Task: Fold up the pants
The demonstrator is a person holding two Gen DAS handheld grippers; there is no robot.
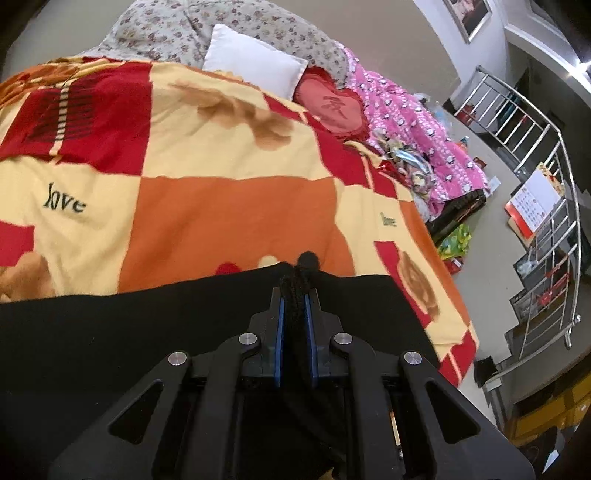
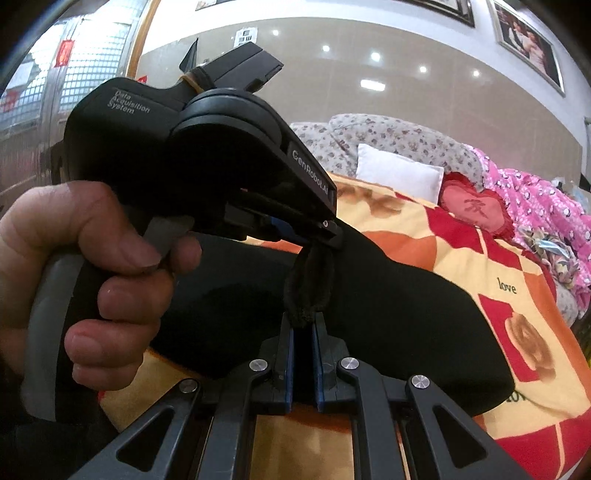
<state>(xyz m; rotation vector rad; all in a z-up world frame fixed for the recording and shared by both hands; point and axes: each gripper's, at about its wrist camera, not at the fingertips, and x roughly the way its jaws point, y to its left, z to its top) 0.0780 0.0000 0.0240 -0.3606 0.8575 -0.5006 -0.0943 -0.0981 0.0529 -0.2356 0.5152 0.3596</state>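
Note:
The black pants lie across the near part of a bed covered by a red, orange and cream blanket. My left gripper is shut on a bunched edge of the pants. In the right wrist view the pants hang lifted above the blanket. My right gripper is shut on the same bunched black edge. The left gripper, held by a hand, pinches that edge just above it, so both grippers meet at one spot.
A white pillow, a red heart cushion and a floral quilt lie at the bed's far end. A pink quilt lies along the right side. A steel railing and floor clutter stand right of the bed.

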